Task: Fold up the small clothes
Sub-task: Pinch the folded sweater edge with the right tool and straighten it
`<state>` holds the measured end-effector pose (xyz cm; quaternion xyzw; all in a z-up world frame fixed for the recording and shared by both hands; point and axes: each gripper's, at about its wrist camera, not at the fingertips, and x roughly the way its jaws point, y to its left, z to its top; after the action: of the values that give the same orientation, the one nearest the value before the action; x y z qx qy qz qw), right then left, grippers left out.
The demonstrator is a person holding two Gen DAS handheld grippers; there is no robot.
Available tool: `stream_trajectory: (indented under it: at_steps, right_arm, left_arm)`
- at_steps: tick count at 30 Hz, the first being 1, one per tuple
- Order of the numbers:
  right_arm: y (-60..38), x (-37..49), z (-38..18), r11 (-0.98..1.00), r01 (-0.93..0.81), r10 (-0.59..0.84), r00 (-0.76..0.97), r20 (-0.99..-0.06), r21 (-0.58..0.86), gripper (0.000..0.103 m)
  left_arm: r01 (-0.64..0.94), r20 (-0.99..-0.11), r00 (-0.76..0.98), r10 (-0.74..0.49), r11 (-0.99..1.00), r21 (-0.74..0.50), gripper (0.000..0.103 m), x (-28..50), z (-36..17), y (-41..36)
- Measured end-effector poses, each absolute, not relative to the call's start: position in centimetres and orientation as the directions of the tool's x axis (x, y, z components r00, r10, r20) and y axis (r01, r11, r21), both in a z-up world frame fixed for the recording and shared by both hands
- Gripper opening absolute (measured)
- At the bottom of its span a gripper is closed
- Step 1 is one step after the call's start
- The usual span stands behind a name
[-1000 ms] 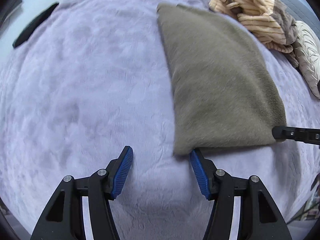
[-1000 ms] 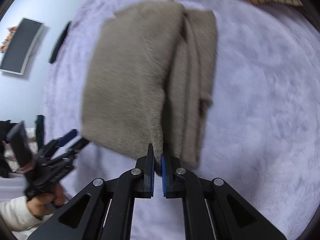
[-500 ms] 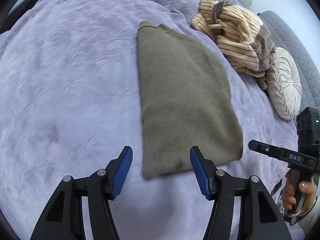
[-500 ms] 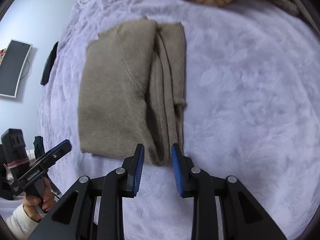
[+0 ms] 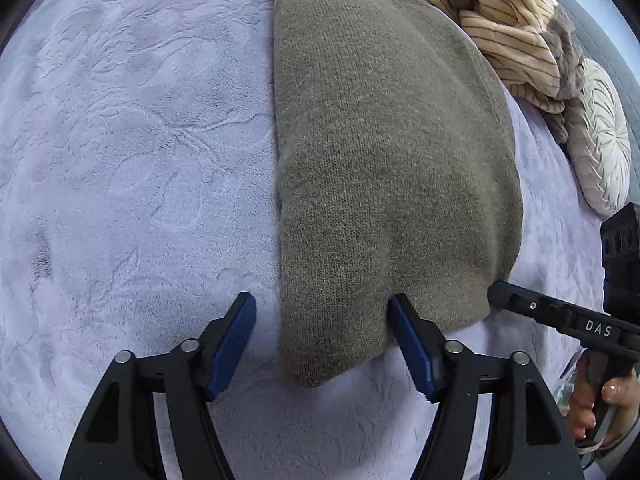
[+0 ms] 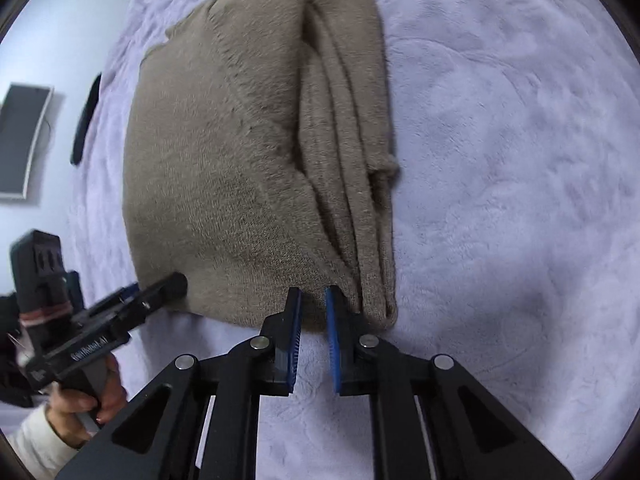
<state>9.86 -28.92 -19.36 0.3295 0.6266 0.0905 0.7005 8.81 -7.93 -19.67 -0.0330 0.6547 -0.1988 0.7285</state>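
Observation:
A folded olive-brown knit garment (image 5: 380, 160) lies flat on the lavender plush blanket (image 5: 120, 160). My left gripper (image 5: 322, 300) is open over its near-left corner. Its jaws are opening: the left pad stands over the blanket and the right pad over the knit, neither pressing. In the right wrist view the garment (image 6: 220, 160) shows its stacked folds along the right side. My right gripper (image 6: 313, 300) is closing on the near edge beside those folds, with the fabric pinched in the narrow gap between its pads. Its fingers (image 5: 520, 304) touch the garment's near-right corner in the left wrist view.
A heap of beige striped clothes (image 5: 500, 28) and a round cream cushion (image 5: 600, 148) lie beyond the garment on the right. A dark flat object (image 6: 86, 120) rests near the blanket's far-left edge, and a screen (image 6: 20, 140) hangs on the wall. A person's hands (image 6: 92, 400) hold the gripper handles.
Both grippers came down closer to the garment's near edge. The right jaws let go, opened, then narrowed on the edge again. The left jaws widened and now straddle the near-left corner.

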Motion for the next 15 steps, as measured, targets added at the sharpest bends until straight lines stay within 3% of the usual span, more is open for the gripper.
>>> stream_trajectory:
  at_steps: [3,15]
  right_arm:
    - [-29.1,9.8,-19.3,0.773,0.274,0.539,0.19,-0.82,0.572,0.012]
    - [-27.9,10.6,-19.3,0.769,0.267,0.547,0.196,-0.814,0.581,0.012]
  left_arm:
    - [0.261,-0.946,0.05,-0.321,0.918,-0.298,0.079,8.9,-20.1,-8.7]
    - [0.181,-0.938,0.07,-0.341,0.929,-0.324,0.079,10.3,-17.6,-7.3]
